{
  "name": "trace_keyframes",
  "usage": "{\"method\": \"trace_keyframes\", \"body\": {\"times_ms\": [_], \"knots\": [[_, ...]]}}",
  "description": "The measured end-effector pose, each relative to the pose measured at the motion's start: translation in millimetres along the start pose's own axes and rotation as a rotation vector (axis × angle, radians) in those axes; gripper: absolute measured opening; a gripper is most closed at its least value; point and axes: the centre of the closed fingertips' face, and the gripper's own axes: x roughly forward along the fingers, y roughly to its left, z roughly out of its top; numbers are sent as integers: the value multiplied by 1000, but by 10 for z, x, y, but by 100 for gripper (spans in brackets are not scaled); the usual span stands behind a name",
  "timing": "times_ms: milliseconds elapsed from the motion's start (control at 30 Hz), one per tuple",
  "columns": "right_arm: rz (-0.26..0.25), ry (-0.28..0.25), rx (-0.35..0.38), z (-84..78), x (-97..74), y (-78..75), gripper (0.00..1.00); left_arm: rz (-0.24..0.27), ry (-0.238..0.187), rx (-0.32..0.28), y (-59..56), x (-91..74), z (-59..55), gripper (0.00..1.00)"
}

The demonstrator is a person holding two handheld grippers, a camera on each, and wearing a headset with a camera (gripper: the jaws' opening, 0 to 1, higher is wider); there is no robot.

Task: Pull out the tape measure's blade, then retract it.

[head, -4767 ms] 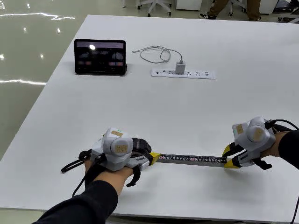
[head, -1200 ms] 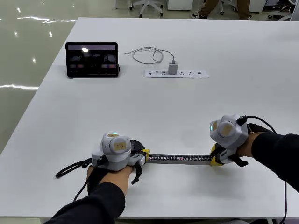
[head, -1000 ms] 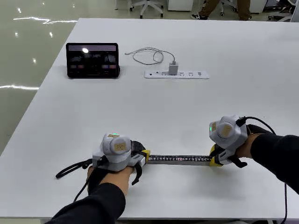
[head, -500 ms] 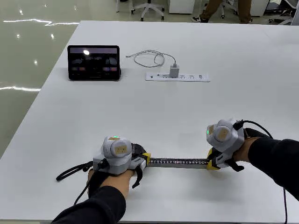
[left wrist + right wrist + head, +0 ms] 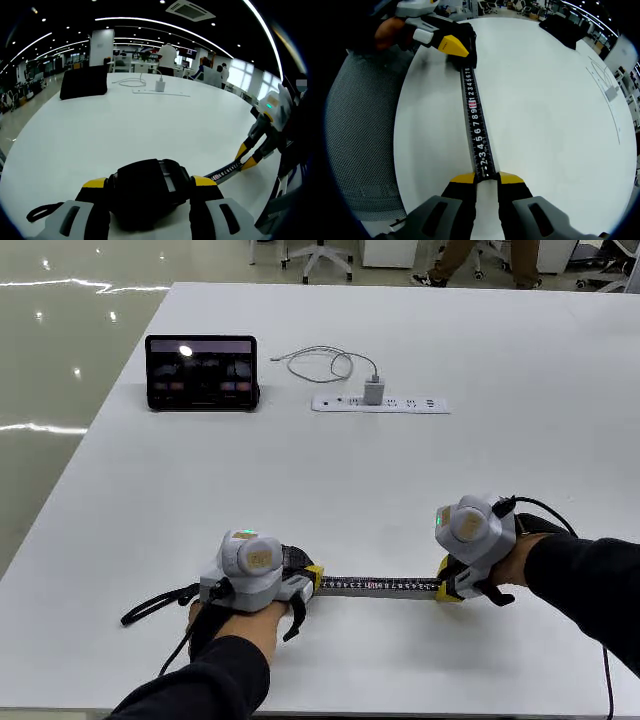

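The black tape measure case [image 5: 147,195] sits on the white table [image 5: 330,490], and my left gripper [image 5: 150,182] is shut on it, one yellow-tipped jaw on each side. The case [image 5: 293,560] lies near the table's front edge. A dark blade [image 5: 380,586] with white numbers runs flat to the right from the case. My right gripper [image 5: 487,177] is shut on the blade's end, near the 1 mark. The blade [image 5: 474,115] stretches back to the case [image 5: 468,45] with about 18 units showing. In the head view the right gripper [image 5: 443,590] is right of centre.
A dark tablet [image 5: 202,371] stands at the back left. Beside it lies a white power strip [image 5: 380,404] with a charger and a looped cable [image 5: 322,362]. A black strap [image 5: 155,605] trails left of my left hand. The table's front edge is close below both grippers.
My right gripper has moved left toward the case with the blade's end in it, so the exposed blade is shorter. The left gripper and the case have stayed put.
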Motion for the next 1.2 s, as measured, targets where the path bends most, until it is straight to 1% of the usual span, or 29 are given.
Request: {"method": "trace_keyframes", "body": {"times_ms": [633, 900, 1033, 1200], "knots": [[1, -10, -14, 126, 45, 26, 11, -2, -1, 0, -3, 0, 2, 60], [2, -18, -7, 186, 66, 38, 11, -3, -2, -1, -2, -3, 2, 60], [4, -17, -25, 217, 76, 47, 11, -3, -2, -1, -2, -3, 3, 60], [13, -23, -65, 246, 86, 67, 11, -5, -2, -1, -2, -5, 4, 60]]}}
